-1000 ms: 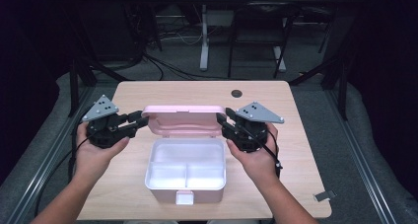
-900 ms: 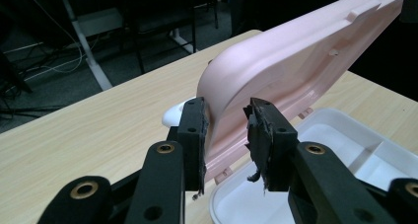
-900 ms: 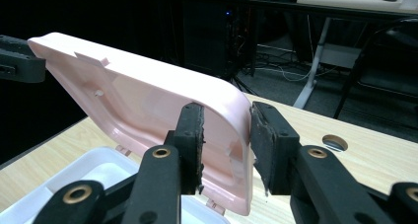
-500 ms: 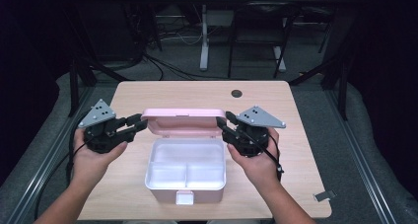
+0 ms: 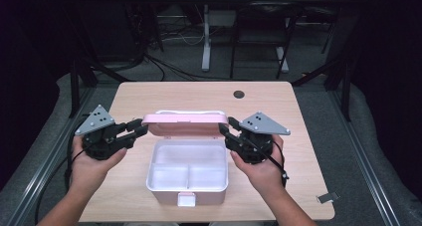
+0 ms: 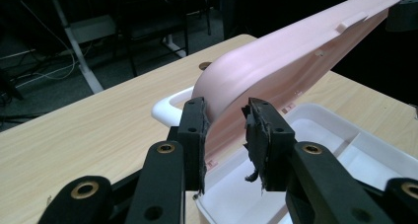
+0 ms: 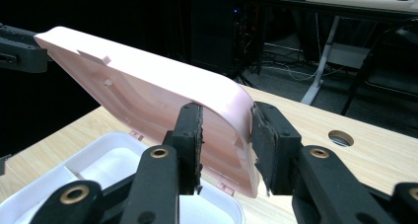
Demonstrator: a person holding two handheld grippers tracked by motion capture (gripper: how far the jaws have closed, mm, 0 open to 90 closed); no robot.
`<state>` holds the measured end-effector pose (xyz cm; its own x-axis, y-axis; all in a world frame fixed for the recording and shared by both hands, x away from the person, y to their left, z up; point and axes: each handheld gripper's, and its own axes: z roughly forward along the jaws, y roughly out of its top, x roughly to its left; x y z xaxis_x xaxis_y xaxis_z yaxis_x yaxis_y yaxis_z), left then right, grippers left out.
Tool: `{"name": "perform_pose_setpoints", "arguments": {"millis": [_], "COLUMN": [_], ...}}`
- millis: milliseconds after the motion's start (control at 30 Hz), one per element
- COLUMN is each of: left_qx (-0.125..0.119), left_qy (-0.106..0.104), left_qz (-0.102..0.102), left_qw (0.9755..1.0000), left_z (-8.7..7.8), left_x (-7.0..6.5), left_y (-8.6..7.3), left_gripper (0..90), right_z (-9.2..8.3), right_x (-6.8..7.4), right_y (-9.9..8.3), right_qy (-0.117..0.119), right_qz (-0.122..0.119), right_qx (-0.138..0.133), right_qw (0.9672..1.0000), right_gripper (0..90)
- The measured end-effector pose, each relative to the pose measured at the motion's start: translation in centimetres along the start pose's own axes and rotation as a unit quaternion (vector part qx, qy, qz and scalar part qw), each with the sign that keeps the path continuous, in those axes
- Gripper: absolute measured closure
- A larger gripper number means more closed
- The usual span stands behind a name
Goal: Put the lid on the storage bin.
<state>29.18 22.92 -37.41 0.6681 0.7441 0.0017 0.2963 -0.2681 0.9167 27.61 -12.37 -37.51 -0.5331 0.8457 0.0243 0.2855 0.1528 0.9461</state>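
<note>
Right gripper view: hand-held gripper straddles pink lid.

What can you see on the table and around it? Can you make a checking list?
Surface: wooden table, round hole near the far edge.
Job's things: white box with compartments; pink lid raised on its far side.
Clutter: nothing seen.
Grippers: left gripper and right gripper, jaws either side of the lid's ends; contact unclear.
Cables: black cable over the right hand.
Surroundings: dark room, desk legs behind.
</note>
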Motion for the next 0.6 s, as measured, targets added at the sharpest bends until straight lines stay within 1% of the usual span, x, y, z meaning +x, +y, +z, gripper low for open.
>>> {"name": "perform_pose_setpoints", "arguments": {"millis": [133, 233, 333, 367, 567, 600], "left_qx": [0.001, 0.002, 0.005, 0.007, 0.001, 0.002], "left_qy": [-0.005, -0.007, -0.013, -0.015, -0.023, -0.025], "left_qz": [0.002, 0.004, 0.006, 0.006, 0.008, 0.007], "left_qw": [1.0, 1.0, 0.9999, 0.9998, 0.9997, 0.9997], "left_z": [-0.3, -0.5, -0.9, -1.0, -1.6, -1.7], "left_x": [-0.2, -0.3, -0.4, -0.4, -0.9, -1.0], "left_y": [-0.3, -0.5, -0.9, -0.9, -1.4, -1.5], "left_gripper": [69.1, 69.2, 69.2, 69.3, 69.3, 69.3], "right_z": [-0.3, -0.6, -0.9, -1.1, -1.8, -1.9], "right_x": [0.1, 0.2, 0.3, 0.4, 0.5, 0.6], "right_y": [-0.3, -0.6, -0.8, -0.9, -1.5, -1.6], "right_qy": [0.003, 0.01, 0.011, 0.016, 0.027, 0.025], "right_qz": [0.0, 0.0, 0.0, 0.0, -0.002, -0.002], "right_qx": [0.001, 0.001, 0.003, 0.002, 0.005, 0.008], "right_qw": [1.0, 0.9999, 0.9999, 0.9999, 0.9996, 0.9997], "right_gripper": [64.7, 64.6, 64.7, 64.7, 64.7, 64.7]}}
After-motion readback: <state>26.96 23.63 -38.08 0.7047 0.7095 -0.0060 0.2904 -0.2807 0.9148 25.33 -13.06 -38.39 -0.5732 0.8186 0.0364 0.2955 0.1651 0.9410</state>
